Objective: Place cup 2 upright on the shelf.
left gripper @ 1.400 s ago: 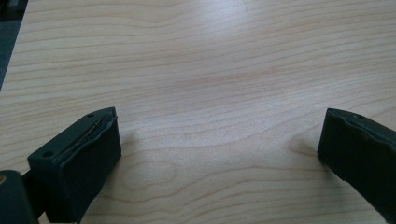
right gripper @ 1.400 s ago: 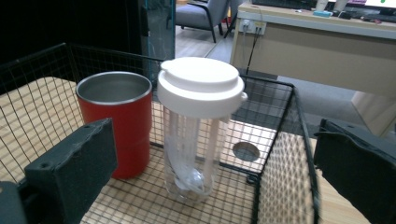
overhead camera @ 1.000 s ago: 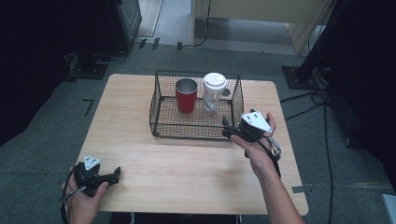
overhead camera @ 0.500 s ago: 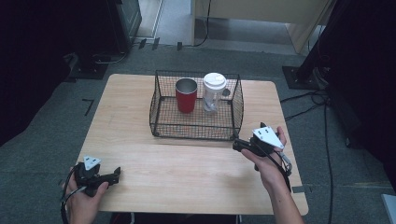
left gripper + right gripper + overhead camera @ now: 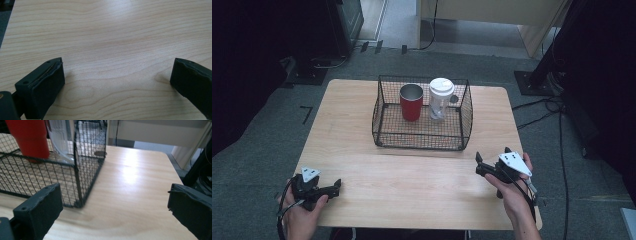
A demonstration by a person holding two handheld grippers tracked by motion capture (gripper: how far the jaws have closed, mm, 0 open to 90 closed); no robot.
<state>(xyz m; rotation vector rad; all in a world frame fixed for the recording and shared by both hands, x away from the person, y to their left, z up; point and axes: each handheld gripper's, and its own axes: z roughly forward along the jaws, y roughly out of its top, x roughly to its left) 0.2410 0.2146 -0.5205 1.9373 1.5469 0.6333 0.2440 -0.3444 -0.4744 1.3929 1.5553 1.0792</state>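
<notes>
Both hand-held grippers gape, holding nothing.
The right hand-held gripper [image 5: 478, 165] hovers near the basket [image 5: 422, 137]; the left hand-held gripper [image 5: 334, 186] sits well apart from it.

One worktop [image 5: 362, 150] of pale wood. One black wire basket [image 5: 384, 107] on it. Two drinking vessels inside the basket: one red cup [image 5: 411, 102] with a metal rim, one clear tumbler [image 5: 440, 99] with a white lid. Two tongs in all, one per hand: left tongs [image 5: 336, 186] at the near left corner, right tongs [image 5: 478, 165] near the right edge. Two jaws on each, four in total, each pair standing wide apart. Two hands, two forearms. One grey three-cornered plate on each tool, two altogether
</notes>
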